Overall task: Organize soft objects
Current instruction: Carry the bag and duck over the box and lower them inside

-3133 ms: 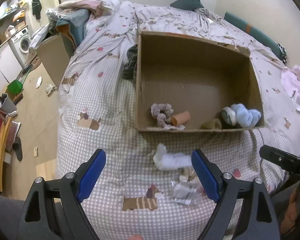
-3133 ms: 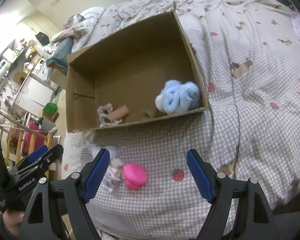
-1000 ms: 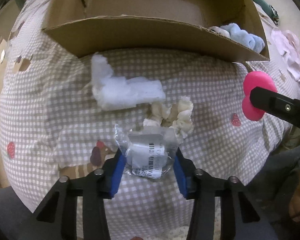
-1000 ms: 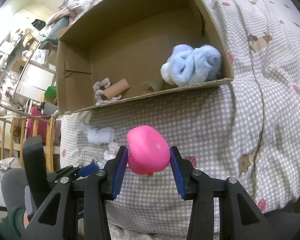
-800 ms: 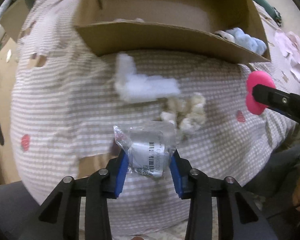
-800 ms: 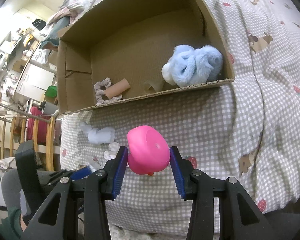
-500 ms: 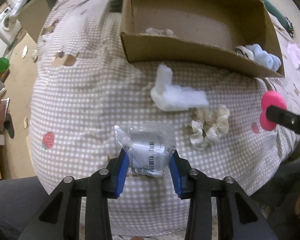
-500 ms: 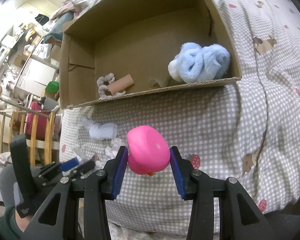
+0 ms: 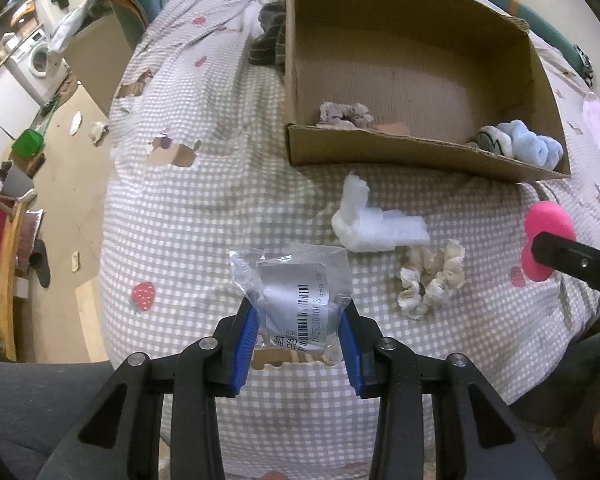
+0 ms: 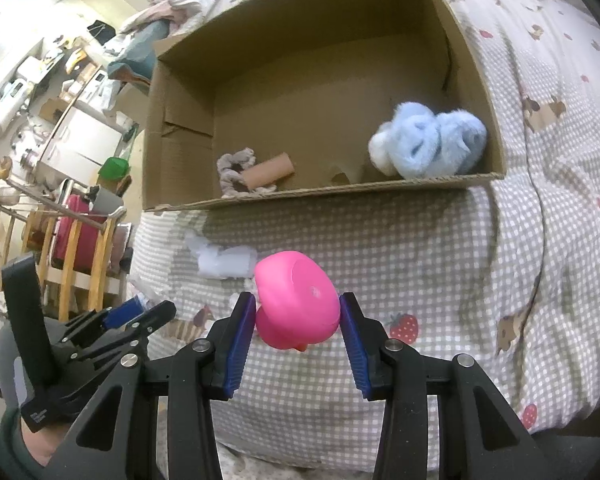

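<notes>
Left wrist view, left gripper (image 9: 299, 322) clamped on a crinkled clear plastic packet (image 9: 296, 288) with barcode label, held above the checked bedspread (image 9: 204, 216), right gripper (image 10: 298, 322) squeezing a glossy pink rubber toy (image 10: 296, 300), cardboard box (image 10: 188, 148) beyond.

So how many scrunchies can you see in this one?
2. A grey scrunchie lies in the cardboard box, at its near left corner beside a cardboard tube. A cream scrunchie lies on the checked bedspread. The box's near wall may hide more.
</notes>
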Demonstrator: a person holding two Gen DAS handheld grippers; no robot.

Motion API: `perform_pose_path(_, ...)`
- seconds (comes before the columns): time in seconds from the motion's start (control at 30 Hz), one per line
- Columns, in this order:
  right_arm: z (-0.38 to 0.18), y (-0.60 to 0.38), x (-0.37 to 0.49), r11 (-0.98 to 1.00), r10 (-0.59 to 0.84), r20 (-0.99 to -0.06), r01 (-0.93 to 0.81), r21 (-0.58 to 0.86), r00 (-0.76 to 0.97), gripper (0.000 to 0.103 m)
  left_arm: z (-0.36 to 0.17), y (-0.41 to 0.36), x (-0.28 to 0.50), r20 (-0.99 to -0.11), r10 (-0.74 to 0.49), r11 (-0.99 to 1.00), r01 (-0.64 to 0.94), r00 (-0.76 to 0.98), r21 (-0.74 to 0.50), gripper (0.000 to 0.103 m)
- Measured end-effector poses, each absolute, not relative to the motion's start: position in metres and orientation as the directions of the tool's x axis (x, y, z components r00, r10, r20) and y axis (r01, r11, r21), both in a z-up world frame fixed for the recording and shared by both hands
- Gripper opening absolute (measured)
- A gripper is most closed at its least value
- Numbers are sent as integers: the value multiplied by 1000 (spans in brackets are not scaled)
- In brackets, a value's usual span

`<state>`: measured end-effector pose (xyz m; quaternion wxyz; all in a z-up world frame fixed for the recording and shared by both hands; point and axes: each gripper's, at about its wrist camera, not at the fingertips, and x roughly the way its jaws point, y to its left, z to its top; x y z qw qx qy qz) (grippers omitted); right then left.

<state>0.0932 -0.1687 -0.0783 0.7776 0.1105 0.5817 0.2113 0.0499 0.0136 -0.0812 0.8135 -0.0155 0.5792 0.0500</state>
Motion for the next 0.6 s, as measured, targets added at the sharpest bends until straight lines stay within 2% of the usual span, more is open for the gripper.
perform_pose_path(0.3, -57, -175, 89, 857, 513, -812, -222, 465, 277, 45, -55, 19, 48, -915, 90, 988, -154, 394, 31, 35)
perform_pose_path(0.6, -20, -190, 90, 803, 596, -720, -235, 548, 357, 45, 8, 8, 63, -849, 72, 994, -106, 523, 19, 35)
